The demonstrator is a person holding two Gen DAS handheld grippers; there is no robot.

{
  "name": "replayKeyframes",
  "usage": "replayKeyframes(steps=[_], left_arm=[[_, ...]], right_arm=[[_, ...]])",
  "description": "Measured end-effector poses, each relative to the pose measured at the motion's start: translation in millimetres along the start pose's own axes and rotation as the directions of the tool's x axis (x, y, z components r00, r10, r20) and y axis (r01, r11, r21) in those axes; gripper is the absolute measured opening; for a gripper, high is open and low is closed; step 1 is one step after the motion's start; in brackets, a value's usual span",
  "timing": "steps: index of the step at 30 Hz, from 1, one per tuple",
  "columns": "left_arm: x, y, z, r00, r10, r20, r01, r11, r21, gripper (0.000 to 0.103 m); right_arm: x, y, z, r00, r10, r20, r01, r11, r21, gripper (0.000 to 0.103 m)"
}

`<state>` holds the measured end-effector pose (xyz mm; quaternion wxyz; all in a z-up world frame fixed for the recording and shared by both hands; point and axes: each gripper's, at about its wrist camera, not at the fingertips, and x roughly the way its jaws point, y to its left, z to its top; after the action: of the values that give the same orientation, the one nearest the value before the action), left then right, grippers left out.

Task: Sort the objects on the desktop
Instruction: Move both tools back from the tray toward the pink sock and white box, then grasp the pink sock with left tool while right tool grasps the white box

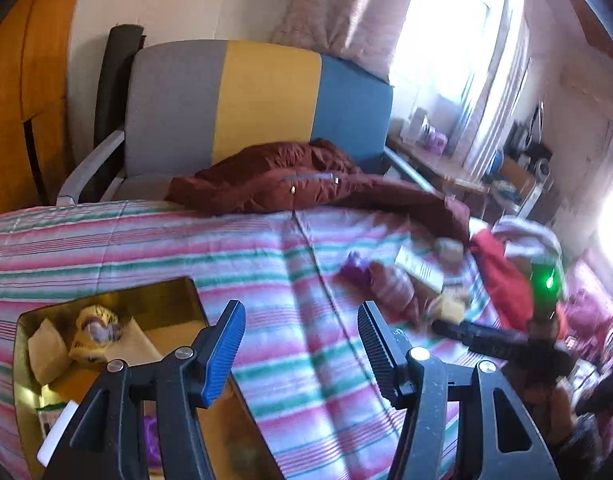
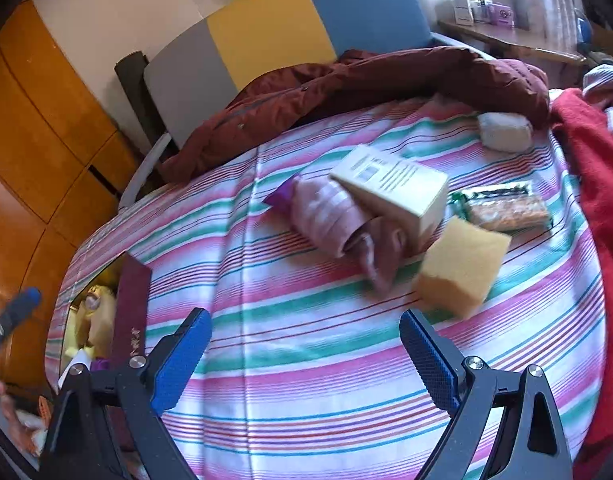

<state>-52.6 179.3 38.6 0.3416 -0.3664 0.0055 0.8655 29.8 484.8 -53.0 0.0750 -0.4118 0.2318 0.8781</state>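
the right gripper (image 2: 302, 354) hangs over the striped cover (image 2: 306, 380), jaws wide and empty; the left gripper (image 1: 302, 344) gapes empty too. a sponge (image 2: 460, 266) lies just beyond, a carton (image 2: 390, 184) and rolled cloth (image 2: 338, 216) farther, a box (image 1: 30, 360) near left.

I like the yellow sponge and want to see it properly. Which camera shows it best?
The right wrist view. There the yellow sponge is big and whole on the striped cloth, just ahead of the open tongs. In the left wrist view the sponge is only a small, blurry patch far off.
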Motion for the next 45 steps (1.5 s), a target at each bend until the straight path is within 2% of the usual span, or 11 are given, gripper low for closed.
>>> replayKeyframes(steps=[6,11,16,19,24,28,33,36,38,42,45], left_arm=[[-11.4,18.3,31.0,0.999,-0.001,0.043,0.003,0.999,-0.044,0.059],[-4.4,12.1,35.9,1.0,-0.013,0.028,0.014,1.0,-0.012,0.06],[19.0,-8.6,29.2,0.999,-0.034,-0.02,0.034,0.999,0.021,0.06],[36.0,-25.2,25.5,0.999,-0.029,-0.047,0.032,0.997,0.066,0.06],[71.0,-50.8,20.3,0.995,0.015,-0.099,0.001,0.988,0.155,0.06],[103.0,-67.2,12.8,0.988,0.026,-0.152,0.006,0.979,0.204,0.06],[136.1,-69.7,8.4,0.972,-0.006,-0.233,0.045,0.986,0.162,0.06],[146.4,-70.0,7.2,0.968,-0.008,-0.25,0.046,0.988,0.147,0.059],[152.6,-75.8,4.7,0.964,-0.019,-0.264,0.064,0.984,0.165,0.059],[166.0,-92.4,-0.7,0.958,-0.033,-0.285,0.096,0.973,0.208,0.059],[179.5,-103.1,-4.6,0.948,-0.058,-0.314,0.128,0.97,0.207,0.059]], right_arm=[[0.2,-9.3,17.7,1.0,-0.003,0.023,0.004,0.999,-0.039,0.095],[8.3,-16.9,30.4,1.0,-0.004,0.017,0.005,0.998,-0.065,0.095],[17.4,-28.5,40.1,1.0,-0.01,0.006,0.01,0.998,-0.067,0.095],[22.1,-34.8,46.4,1.0,-0.004,0.002,0.004,0.997,-0.074,0.09],[31.0,-43.4,52.1,1.0,-0.004,-0.016,0.003,0.998,-0.066,0.082],[33.3,-44.3,51.7,1.0,0.01,-0.029,-0.012,0.998,-0.067,0.081],[35.6,-33.4,47.6,0.998,0.045,-0.045,-0.05,0.992,-0.114,0.079],[38.5,-30.6,46.4,0.998,0.036,-0.055,-0.043,0.991,-0.128,0.078],[35.1,-36.6,48.6,0.999,0.015,-0.036,-0.019,0.994,-0.107,0.078],[23.6,-62.7,55.6,1.0,-0.004,0.008,0.004,1.0,0.006,0.078],[15.1,-80.7,60.1,0.999,-0.011,0.042,0.008,0.997,0.082,0.078]])
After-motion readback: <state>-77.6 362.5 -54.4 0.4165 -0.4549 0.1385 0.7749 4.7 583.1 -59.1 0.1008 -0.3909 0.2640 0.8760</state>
